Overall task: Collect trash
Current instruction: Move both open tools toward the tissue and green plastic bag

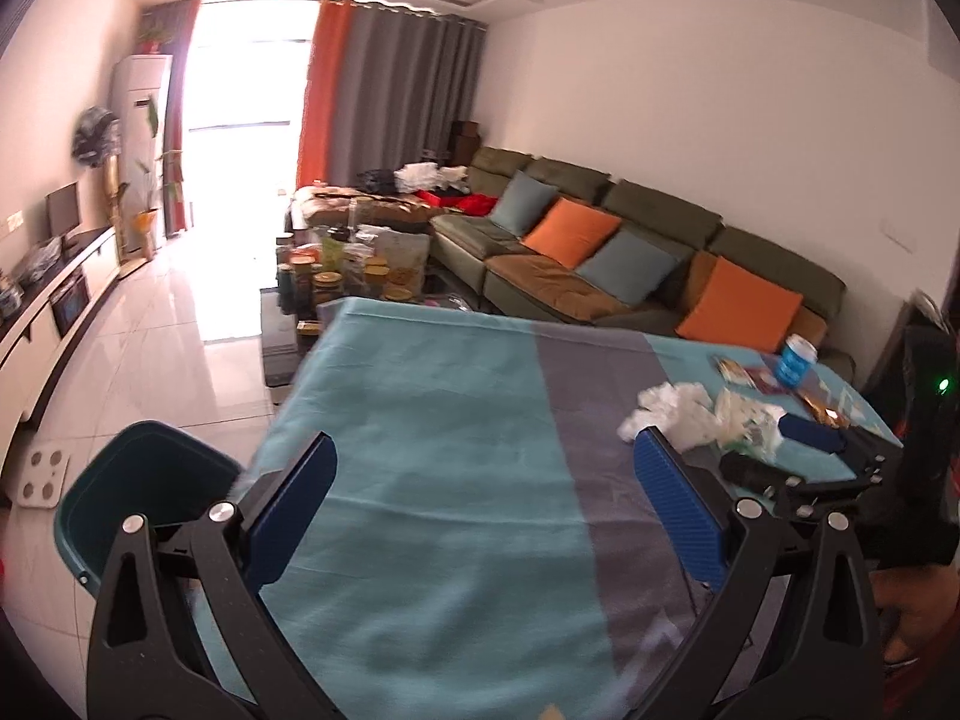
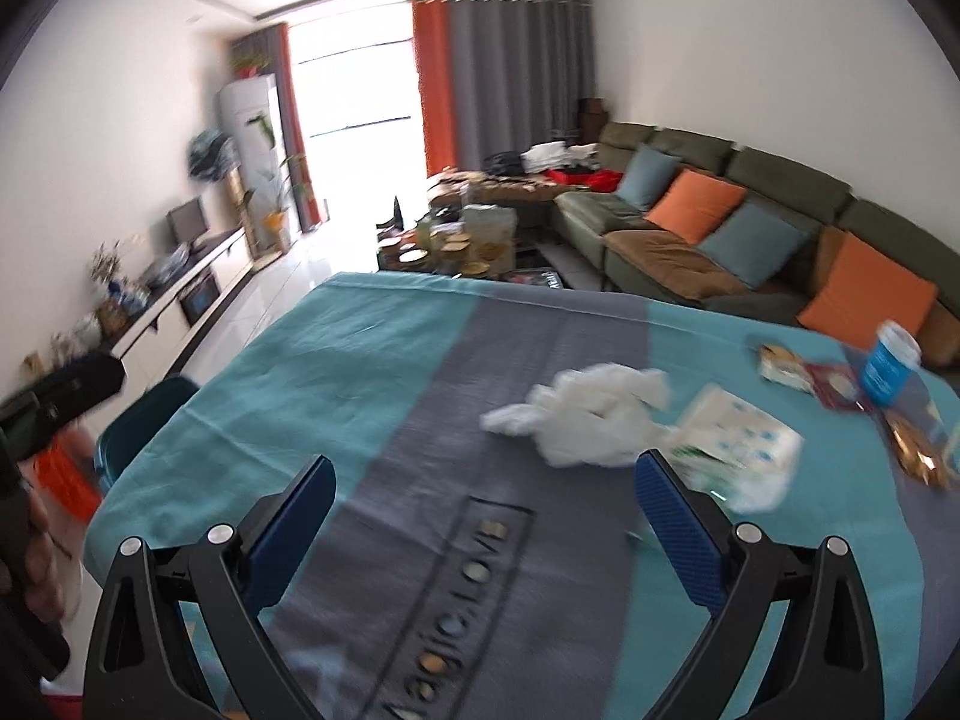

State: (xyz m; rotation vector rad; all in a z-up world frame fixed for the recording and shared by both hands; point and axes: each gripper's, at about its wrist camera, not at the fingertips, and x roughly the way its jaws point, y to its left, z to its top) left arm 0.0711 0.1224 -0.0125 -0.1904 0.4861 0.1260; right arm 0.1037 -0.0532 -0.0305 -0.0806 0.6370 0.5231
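Observation:
Crumpled white tissue (image 2: 591, 417) lies on the teal and grey tablecloth (image 2: 360, 372), with a white printed wrapper (image 2: 741, 450) just right of it. A blue cup (image 2: 889, 363) and flat snack packets (image 2: 798, 369) lie farther right. My right gripper (image 2: 483, 477) is open and empty, above the cloth just short of the tissue. My left gripper (image 1: 483, 468) is open and empty over the table's left part. The tissue (image 1: 672, 417) and cup (image 1: 795, 360) show to its right, beside the right gripper's black body (image 1: 840, 468). A dark teal bin (image 1: 144, 492) stands on the floor at the table's left edge.
The bin (image 2: 144, 426) also shows at left in the right wrist view. A green sofa (image 1: 630, 252) with orange and blue cushions runs along the right wall. A cluttered coffee table (image 1: 348, 276) stands beyond the table. A TV cabinet (image 1: 54, 300) lines the left wall.

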